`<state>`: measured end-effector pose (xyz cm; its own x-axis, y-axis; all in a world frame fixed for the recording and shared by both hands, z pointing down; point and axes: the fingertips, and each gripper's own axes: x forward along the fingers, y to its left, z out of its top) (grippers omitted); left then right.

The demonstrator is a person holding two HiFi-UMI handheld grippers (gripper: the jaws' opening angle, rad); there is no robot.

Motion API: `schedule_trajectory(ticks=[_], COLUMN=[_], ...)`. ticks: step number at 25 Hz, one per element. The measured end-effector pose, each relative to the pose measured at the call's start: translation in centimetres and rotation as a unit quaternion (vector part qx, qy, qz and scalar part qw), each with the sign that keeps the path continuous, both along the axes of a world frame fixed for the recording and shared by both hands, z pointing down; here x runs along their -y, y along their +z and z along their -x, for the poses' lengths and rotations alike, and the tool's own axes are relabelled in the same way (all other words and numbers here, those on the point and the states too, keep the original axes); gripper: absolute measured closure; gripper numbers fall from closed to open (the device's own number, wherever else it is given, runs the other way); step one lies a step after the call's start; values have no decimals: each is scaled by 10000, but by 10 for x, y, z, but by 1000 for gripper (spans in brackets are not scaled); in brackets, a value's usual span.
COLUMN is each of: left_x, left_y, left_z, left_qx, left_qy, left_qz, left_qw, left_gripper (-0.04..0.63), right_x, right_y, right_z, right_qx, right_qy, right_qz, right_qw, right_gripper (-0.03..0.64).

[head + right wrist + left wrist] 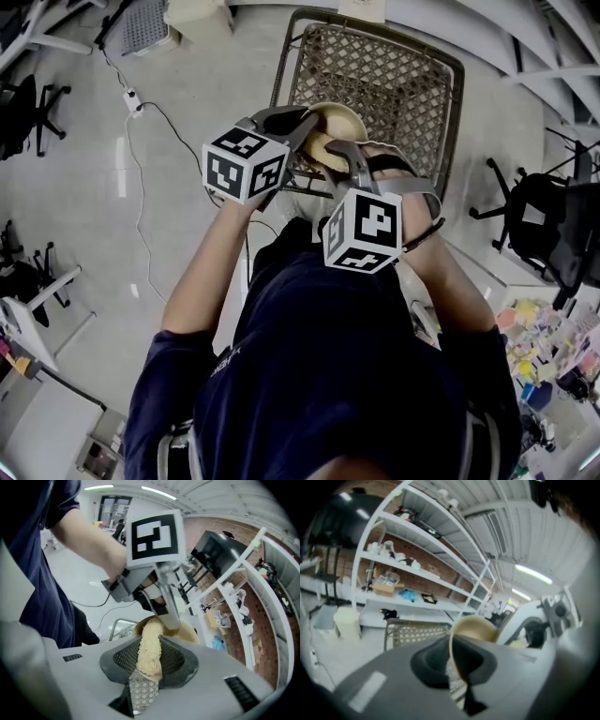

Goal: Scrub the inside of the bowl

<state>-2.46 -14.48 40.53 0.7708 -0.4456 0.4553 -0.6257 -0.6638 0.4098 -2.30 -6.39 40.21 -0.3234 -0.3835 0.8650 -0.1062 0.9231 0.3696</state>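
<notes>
bowl pinched at the rim, pad going in

the left tongs (452, 657) are clenched on the rim of the tan bowl (474, 626). its wall sits edge-on between the pads, and the body of the bowl stands just beyond their tips. the right tongs (149, 665) are clenched on a pale, fibrous scrub pad (149, 644). the pad sticks out past their tips into the bowl's opening, though i cannot tell whether it presses on the inner wall. both pairs are held in the air, tip to tip, with a wire basket (394, 84) below and beyond them.

the step in hand looks like the scrubbing itself. a hold at one spot on the rim will likely let the bowl swing, so the rubbing should push toward the pinched side, not away from it. short circles with only the pad touching seem best, with the right tips kept clear of the wall. rolling the left wrist would bring fresh wall to the pad. the pad looks soft and is gripped low, so gentle pressure should stop it folding over.
</notes>
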Motion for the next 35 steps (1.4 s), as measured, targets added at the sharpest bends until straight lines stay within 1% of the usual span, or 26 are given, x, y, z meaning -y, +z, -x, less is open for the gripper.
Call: schedule_trajectory(ticks=[1,2,3,4,8,11,12,15,17,19,21,23,25,27,29,31,33,35], left_x=[1,2,2,3,2,-1,-2,-2,1,4,4,0,-7,-15,-23,-30,-34,-35], left_y=[-3,-4,-5,-5,2,4,3,-2,-3,-3,-2,2,9,16,21,25,27,29], left_z=[3,6,9,12,17,14,12,5,8,14,18,14,9,4,0,-5,-8,-6], left_qx=[-290,-499,-610,-620,-212,-174,-223,-342,-273,-99,197,606,1032,1343,1510,1610,1752,1907], left_qy=[-175,-316,-405,-434,-305,-269,-268,-254,-212,-156,-39,213,540,842,1117,1424,1679,1790], left_qz=[92,156,192,198,116,148,164,166,115,18,-133,-304,-431,-459,-404,-341,-357,-404], left_qw=[9994,9981,9971,9969,9992,9994,9993,9990,9993,9998,9997,9975,9923,9863,9814,9760,9694,9643], left_gripper=[588,588,588,586,588,586,586,586,588,588,586,587,588,587,586,588,589,589], right_x=[5,8,8,6,-14,-18,-15,0,0,-8,-15,-18,-15,-8,0,6,6,4], right_y=[-4,-7,-9,-9,-3,-3,-4,-4,-3,-3,-1,4,10,14,13,10,11,14], right_z=[-1,0,1,3,4,-2,-1,4,6,4,-2,-13,-28,-38,-40,-32,-23,-20], right_qx=[156,268,327,331,-37,-133,-95,-47,-71,-159,-363,-678,-1060,-1320,-1390,-1392,-1467,-1523], right_qy=[132,210,218,157,-319,-369,-327,-198,-256,-459,-693,-845,-894,-859,-874,-1095,-1454,-1651], right_qz=[-36,-61,-75,-64,259,465,413,-39,-67,120,293,431,474,356,87,-288,-608,-730], right_qw=[9998,9994,9992,9993,9991,9981,9986,9998,9996,9987,9965,9932,9892,9869,9864,9838,9765,9717], right_gripper=[527,526,526,526,528,528,528,526,526,528,528,528,528,528,528,528,527,527])
